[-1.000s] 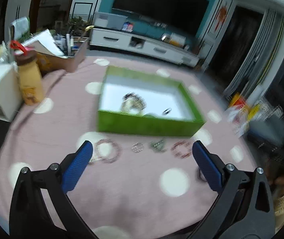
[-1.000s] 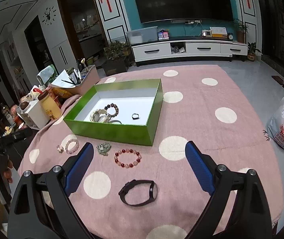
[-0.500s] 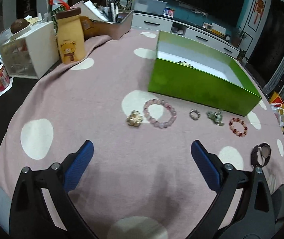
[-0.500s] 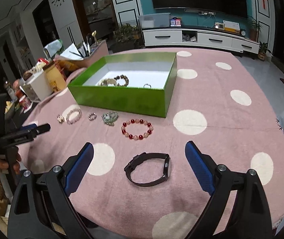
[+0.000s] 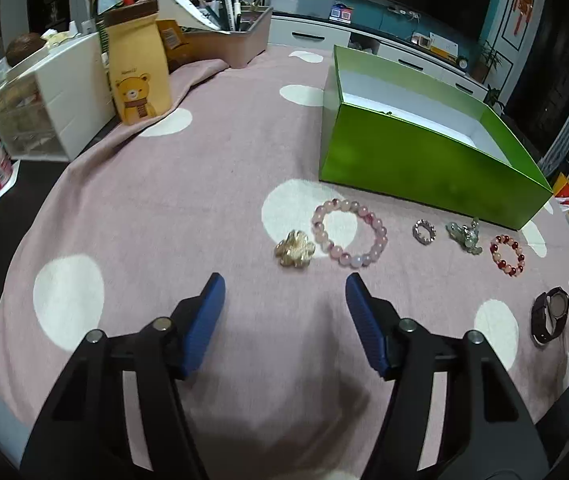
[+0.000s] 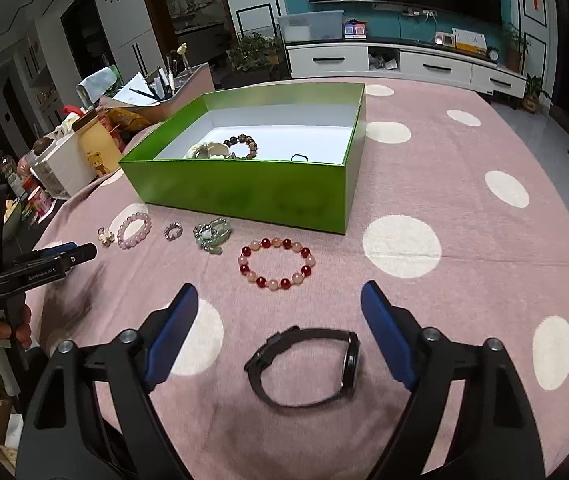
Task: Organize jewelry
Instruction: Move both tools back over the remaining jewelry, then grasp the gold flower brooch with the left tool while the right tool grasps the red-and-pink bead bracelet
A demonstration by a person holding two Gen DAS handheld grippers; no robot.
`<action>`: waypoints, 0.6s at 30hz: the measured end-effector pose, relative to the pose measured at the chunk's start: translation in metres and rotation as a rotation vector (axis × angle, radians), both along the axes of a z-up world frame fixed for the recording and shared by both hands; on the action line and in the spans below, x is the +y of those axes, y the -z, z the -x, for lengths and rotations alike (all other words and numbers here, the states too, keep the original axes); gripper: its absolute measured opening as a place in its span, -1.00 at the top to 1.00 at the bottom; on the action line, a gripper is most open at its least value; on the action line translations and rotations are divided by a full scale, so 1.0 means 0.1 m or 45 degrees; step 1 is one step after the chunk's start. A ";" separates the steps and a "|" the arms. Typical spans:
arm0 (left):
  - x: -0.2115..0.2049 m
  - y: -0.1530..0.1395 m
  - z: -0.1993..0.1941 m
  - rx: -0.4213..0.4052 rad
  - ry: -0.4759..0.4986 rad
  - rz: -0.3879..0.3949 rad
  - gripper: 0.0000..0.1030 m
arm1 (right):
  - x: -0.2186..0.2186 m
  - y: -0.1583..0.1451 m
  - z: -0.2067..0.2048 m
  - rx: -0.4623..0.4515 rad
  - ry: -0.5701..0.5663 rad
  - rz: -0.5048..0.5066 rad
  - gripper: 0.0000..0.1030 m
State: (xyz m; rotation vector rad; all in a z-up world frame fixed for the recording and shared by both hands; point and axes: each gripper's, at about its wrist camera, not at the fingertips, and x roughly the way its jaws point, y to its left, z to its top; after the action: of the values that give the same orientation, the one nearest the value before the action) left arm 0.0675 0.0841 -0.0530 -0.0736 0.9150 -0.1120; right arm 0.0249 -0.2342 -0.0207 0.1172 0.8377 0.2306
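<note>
**Two open grippers poised over a row of jewelry before a green box**

The loose jewelry lies in a row running along the near long wall of the green box (image 6: 244, 196), left to right in the right wrist view: a gold flower charm (image 5: 294, 254), a pink bead bracelet (image 5: 349, 233) touching it, a small silver ring (image 5: 424, 232), a grey-green trinket (image 6: 211, 234), and a red-and-pink bead bracelet (image 6: 276, 263). The bracelets lie flat, their loops open upward. A black watch (image 6: 308, 366) lies nearest the table's front edge, its strap closed in an oval whose long axis runs left to right, the face standing at the right end.

The left gripper (image 5: 284, 288) has just been closing; its jaws stand partly apart with nothing between them, the charm and pink bracelet just ahead of the tips. The right gripper (image 6: 278, 304) has also just been narrowing but stands wide and holds nothing; the watch lies between its fingers, untouched by the pads.

The box stands open-topped with a white floor, holding a dark bead bracelet (image 6: 241, 146), a pale piece beside it and a small dark ring (image 6: 299, 157).

Bare cloth extends right of the box and in front of the row. The tablecloth (image 6: 444, 184) is pink with white dots. Its left edge is crowded: a bear-printed yellow bag (image 5: 137, 68), a white drawer unit (image 5: 50, 98), a tray of pens (image 5: 240, 38). Beyond are a white TV cabinet (image 6: 404, 62) and a teal wall.
</note>
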 end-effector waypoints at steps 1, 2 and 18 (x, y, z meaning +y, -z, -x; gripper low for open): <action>-0.02 0.01 -0.03 0.003 0.009 -0.010 -0.08 | 0.00 0.01 -0.03 0.007 -0.001 -0.002 -0.51; -0.03 0.02 -0.06 0.005 0.013 -0.017 0.01 | 0.00 0.02 -0.05 0.012 -0.003 -0.002 -0.45; -0.14 0.12 -0.30 0.014 0.086 -0.089 0.47 | 0.06 0.28 -0.48 0.160 0.015 0.065 0.18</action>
State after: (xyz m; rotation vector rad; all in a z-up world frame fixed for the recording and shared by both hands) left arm 0.0970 0.0700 -0.0655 0.0216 0.9319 -0.1420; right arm 0.0729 -0.2287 -0.0483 0.0898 0.9671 0.1918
